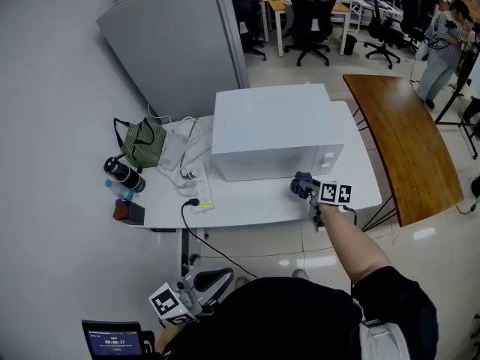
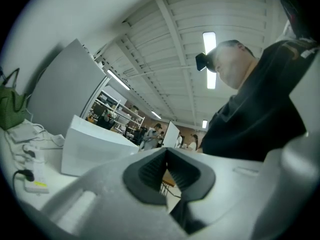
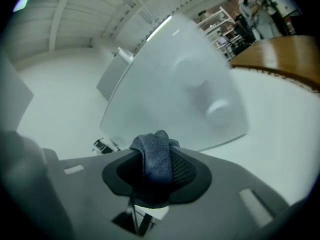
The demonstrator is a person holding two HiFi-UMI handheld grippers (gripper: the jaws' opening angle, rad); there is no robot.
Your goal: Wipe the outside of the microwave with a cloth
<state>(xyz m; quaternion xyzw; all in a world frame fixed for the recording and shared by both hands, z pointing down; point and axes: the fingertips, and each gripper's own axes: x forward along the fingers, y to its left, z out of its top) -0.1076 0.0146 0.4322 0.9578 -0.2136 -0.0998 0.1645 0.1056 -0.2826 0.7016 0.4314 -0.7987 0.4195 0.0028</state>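
In the head view the left gripper [image 1: 210, 280] sits low, at about 7 o'clock. The person's dark body covers part of it, so mostly its marker cube shows. Its own view shows the left gripper [image 2: 166, 151] with the jaw tips together and nothing between them.

The right gripper [image 1: 306, 190] is clamped on the cloth [image 1: 301, 184]. Most of the cloth [image 3: 157, 159] is hidden inside the pads of the right gripper [image 3: 157, 145]. Only a bunched fold of dark blue-grey knit sticks out.

The microwave [image 1: 277, 130] is a plain white box on the white table [image 1: 247, 210], slightly above the centre of the head view. Its front is washed out there. In the right gripper view the microwave [image 3: 175, 84] is blurred, with two round knobs as pale shapes at 3 o'clock.

The cloth is at the low front of the microwave, at its 5 o'clock. I cannot tell if they touch.
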